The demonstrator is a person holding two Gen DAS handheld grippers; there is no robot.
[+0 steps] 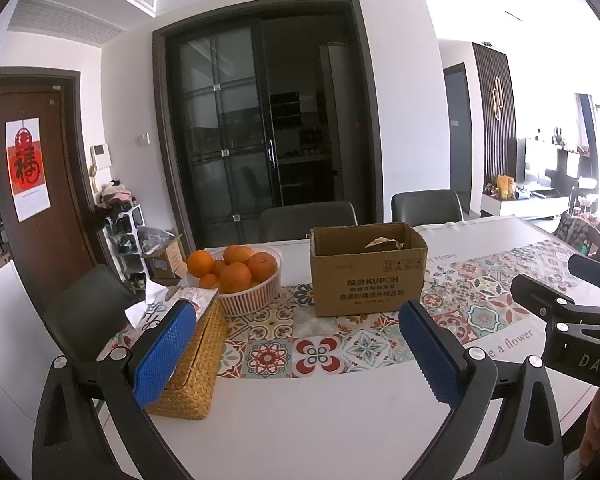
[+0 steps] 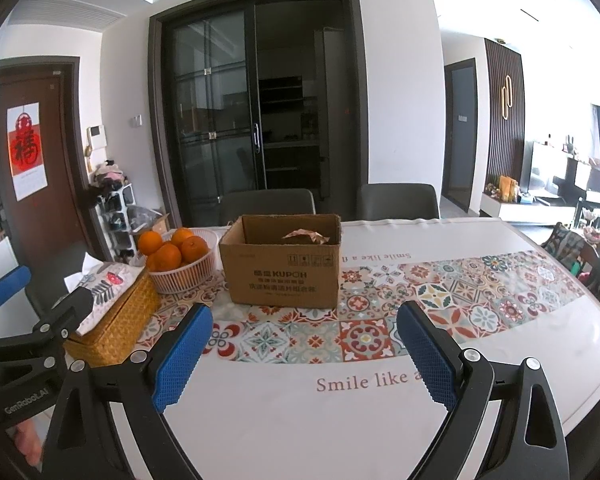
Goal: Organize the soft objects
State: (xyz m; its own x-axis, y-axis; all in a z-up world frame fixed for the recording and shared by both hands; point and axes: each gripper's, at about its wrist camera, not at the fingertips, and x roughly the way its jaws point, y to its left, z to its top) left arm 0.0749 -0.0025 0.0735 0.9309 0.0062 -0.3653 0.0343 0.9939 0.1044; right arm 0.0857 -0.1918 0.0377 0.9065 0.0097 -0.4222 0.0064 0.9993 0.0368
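Inside the open cardboard box (image 2: 282, 266), a crumpled, brownish soft-looking item (image 2: 306, 236) shows just above the rim; what it is cannot be told. No other loose soft thing lies on the patterned tablecloth (image 2: 440, 296) that covers the worktop (image 2: 300, 420). That fits two stages: soft things already gathered into the box, or a box whose contents are about to be taken out and sorted.

Left of the box stands a white basket of oranges (image 2: 178, 264), and nearer the viewer a woven tissue box (image 2: 114, 320) with a printed fabric cover, a tissue sticking up from it.

Both tools hover low over the near edge of the worktop, well apart from the box. The left gripper (image 1: 296, 344) has its jaws spread wide and holds nothing; the right gripper (image 2: 304, 354) is likewise released and empty. Each one shows at the edge of the other's view.

For any handling of the crumpled item, a good approach seems to be from above, through the box's open top, clear of the cardboard walls, closing gently on a fold so the light box does not slide or tip toward the oranges.
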